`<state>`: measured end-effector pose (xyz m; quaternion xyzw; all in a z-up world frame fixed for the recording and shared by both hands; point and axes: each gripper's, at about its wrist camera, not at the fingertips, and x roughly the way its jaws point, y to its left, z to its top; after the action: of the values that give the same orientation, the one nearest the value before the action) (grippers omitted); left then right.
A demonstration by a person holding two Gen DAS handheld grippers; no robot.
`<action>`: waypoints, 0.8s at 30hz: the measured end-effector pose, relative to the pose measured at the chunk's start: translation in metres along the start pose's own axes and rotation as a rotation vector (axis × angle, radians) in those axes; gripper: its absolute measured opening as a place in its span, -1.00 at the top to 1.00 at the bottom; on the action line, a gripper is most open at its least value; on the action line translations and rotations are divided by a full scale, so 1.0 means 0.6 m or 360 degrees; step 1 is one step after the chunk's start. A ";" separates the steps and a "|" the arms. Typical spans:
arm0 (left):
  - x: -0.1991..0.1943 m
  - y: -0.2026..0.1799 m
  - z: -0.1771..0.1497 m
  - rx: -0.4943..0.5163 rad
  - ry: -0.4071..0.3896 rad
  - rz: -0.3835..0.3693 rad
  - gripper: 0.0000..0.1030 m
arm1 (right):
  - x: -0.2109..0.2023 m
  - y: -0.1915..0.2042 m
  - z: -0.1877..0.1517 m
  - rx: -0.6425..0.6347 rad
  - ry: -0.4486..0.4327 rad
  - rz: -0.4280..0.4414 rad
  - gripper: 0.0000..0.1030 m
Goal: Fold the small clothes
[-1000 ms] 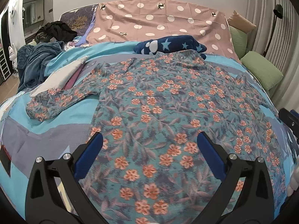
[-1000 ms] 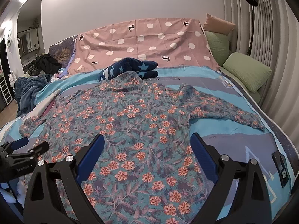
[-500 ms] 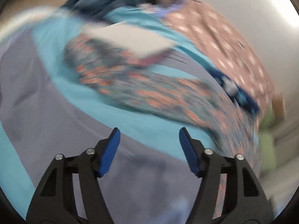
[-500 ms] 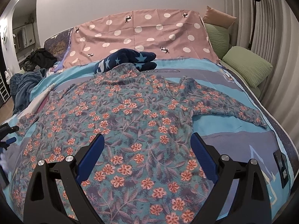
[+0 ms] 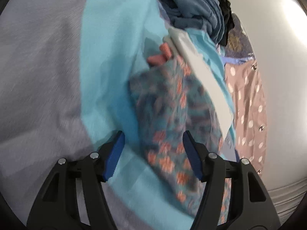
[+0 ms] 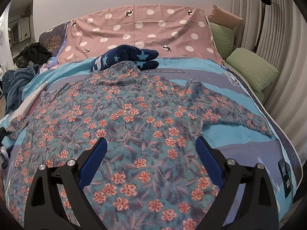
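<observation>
A teal long-sleeved garment with orange flowers (image 6: 134, 118) lies spread flat on the bed, both sleeves stretched out. My right gripper (image 6: 151, 153) hovers over its lower body, open with nothing between the pads. In the blurred, rolled left wrist view, the garment's left sleeve (image 5: 168, 118) runs out from between the fingers of my left gripper (image 5: 153, 149). Those jaws are closing around the sleeve, with gaps still showing beside the blue pads (image 5: 115, 153).
A navy star-patterned soft item (image 6: 124, 57) lies at the collar, against a pink dotted sheet (image 6: 144, 28). Green pillows (image 6: 251, 67) line the right side. Beyond the left sleeve lie a white folded piece (image 5: 201, 76) and a heap of dark blue clothes (image 5: 191, 5).
My left gripper swung from the garment's body out to its left sleeve, rolled over and narrowed its jaws. The right gripper crept slightly forward over the garment and stayed open.
</observation>
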<state>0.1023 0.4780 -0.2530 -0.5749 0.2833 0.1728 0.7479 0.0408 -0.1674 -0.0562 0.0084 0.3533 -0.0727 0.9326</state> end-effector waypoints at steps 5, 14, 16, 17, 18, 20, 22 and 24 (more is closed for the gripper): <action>0.015 -0.029 0.015 0.0016 0.0013 -0.0096 0.89 | 0.013 0.014 0.005 -0.0008 0.0014 0.0028 -0.82; -0.088 -0.327 -0.090 0.0757 -0.0052 -0.0375 0.89 | 0.023 0.000 0.004 0.0049 0.0015 0.0063 -0.82; -0.099 -0.390 -0.140 0.0901 -0.0001 -0.0459 0.89 | 0.025 -0.011 0.003 0.0086 0.0017 0.0078 -0.82; -0.102 -0.421 -0.173 0.0976 0.0041 -0.0509 0.89 | 0.025 -0.015 0.002 0.0094 0.0017 0.0080 -0.82; -0.102 -0.449 -0.207 0.1046 0.0084 -0.0547 0.89 | 0.025 -0.022 0.001 0.0106 0.0015 0.0077 -0.82; -0.094 -0.505 -0.293 0.1215 0.0195 -0.0604 0.89 | 0.026 -0.035 -0.001 0.0128 0.0012 0.0071 -0.82; -0.077 -0.546 -0.387 0.1380 0.0338 -0.0659 0.89 | 0.028 -0.052 -0.004 0.0161 0.0015 0.0065 -0.82; -0.051 -0.574 -0.482 0.1526 0.0509 -0.0681 0.89 | 0.031 -0.070 -0.006 0.0191 0.0021 0.0058 -0.82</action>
<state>0.2146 0.1073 -0.0232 -0.2337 0.3173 -0.2210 0.8921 0.0464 -0.2109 -0.0699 0.0711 0.3542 -0.0768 0.9293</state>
